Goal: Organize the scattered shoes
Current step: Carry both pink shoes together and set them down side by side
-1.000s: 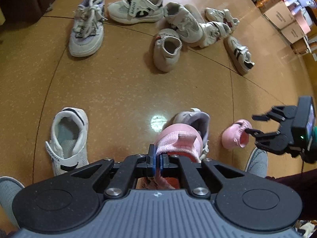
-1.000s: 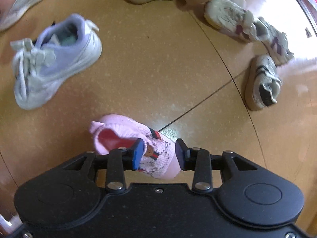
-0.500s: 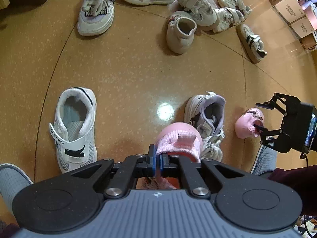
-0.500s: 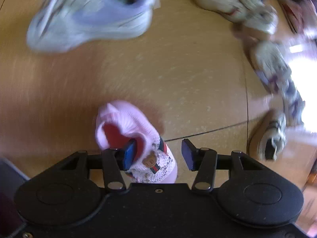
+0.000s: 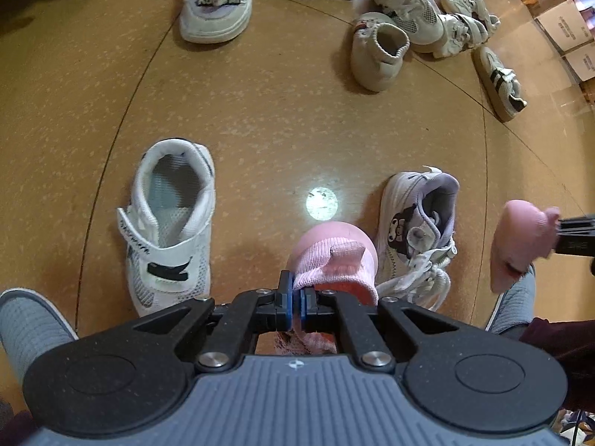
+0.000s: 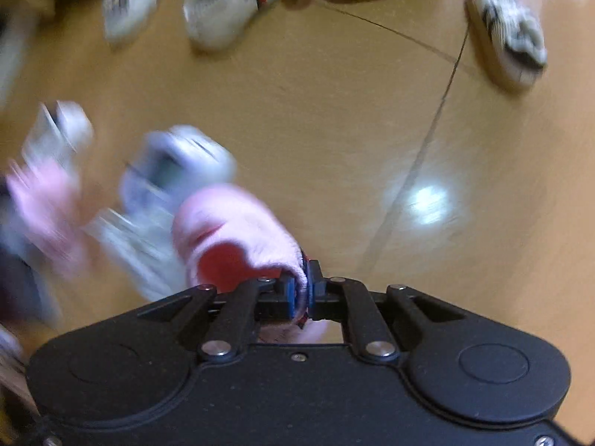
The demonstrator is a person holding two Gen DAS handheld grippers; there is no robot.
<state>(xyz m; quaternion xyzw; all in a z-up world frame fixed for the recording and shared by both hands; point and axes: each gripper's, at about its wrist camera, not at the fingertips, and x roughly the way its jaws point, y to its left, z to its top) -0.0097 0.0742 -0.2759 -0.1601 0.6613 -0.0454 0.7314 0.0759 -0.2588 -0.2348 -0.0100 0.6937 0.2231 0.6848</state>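
Observation:
My left gripper [image 5: 296, 301] is shut on the collar of a pink knit shoe [image 5: 333, 260], held above the floor. My right gripper [image 6: 302, 295] is shut on the collar of the matching pink shoe [image 6: 238, 238], whose red lining shows. That second pink shoe [image 5: 520, 245] also hangs at the right edge of the left wrist view. A white shoe with a black strap mark [image 5: 171, 223] lies to the left on the floor. A lilac-and-white laced sneaker [image 5: 416, 223] lies just right of the left gripper. The right wrist view is motion-blurred.
Several pale shoes lie in a scatter at the far side of the tan floor [image 5: 260, 93], among them a laced sneaker [image 5: 217, 3] and a beige high-top [image 5: 379, 50]. Cardboard boxes [image 5: 561, 26] stand at the far right. The person's grey shoes [image 5: 26, 323] flank the gripper.
The right gripper closed on the pink shoe's collar and lifted it off the floor. The left gripper drew back with its pink shoe, so the floor shoes appear nearer.

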